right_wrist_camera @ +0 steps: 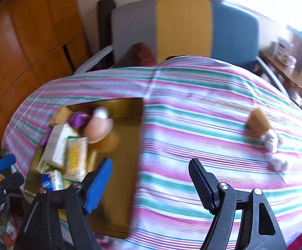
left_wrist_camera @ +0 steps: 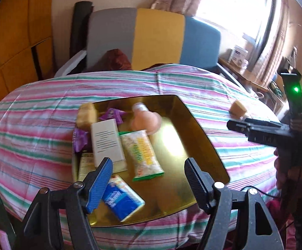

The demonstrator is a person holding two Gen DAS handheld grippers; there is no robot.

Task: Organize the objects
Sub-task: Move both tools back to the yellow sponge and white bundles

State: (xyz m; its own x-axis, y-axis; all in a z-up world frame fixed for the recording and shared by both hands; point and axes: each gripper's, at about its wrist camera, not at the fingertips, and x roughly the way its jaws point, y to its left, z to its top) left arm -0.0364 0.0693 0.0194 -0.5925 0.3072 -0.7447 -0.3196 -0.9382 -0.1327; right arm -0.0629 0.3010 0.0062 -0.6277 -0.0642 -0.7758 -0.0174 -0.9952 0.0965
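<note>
- Striped cloth [left_wrist_camera: 46,112] in pink, green and white covered the table; behind it stood a chair [left_wrist_camera: 157,39] with grey, yellow and blue back panels, wooden cabinets at nine o'clock and a bright curtained window at one o'clock.
- Gold tray [left_wrist_camera: 192,145] lay on the cloth, its right half bare and its left half crowded.
- Tray contents, left wrist view: white box [left_wrist_camera: 107,143] near centre; green-edged snack packet [left_wrist_camera: 142,152] touching it at three o'clock; blue tissue pack [left_wrist_camera: 121,200] at six o'clock; peach bottle with white cap [left_wrist_camera: 144,118] at twelve o'clock; purple wrappers [left_wrist_camera: 112,115] and a tan sponge block [left_wrist_camera: 86,115] on the rim at eleven o'clock.
- Second tan sponge block [right_wrist_camera: 257,121] lay on the cloth well apart from the tray, at three o'clock of it, with white crumpled pieces [right_wrist_camera: 273,141] just beside it.
- Left gripper [left_wrist_camera: 149,179] hung above the tray's near edge, fingers spread wide and released, nothing between them.
- Right gripper [right_wrist_camera: 151,177] hung above the tray's right edge and bare cloth, fingers spread and released, grasping nothing; both views were motion-blurred.
- Right gripper also appeared at three o'clock in the left wrist view, with a green light on its body.
</note>
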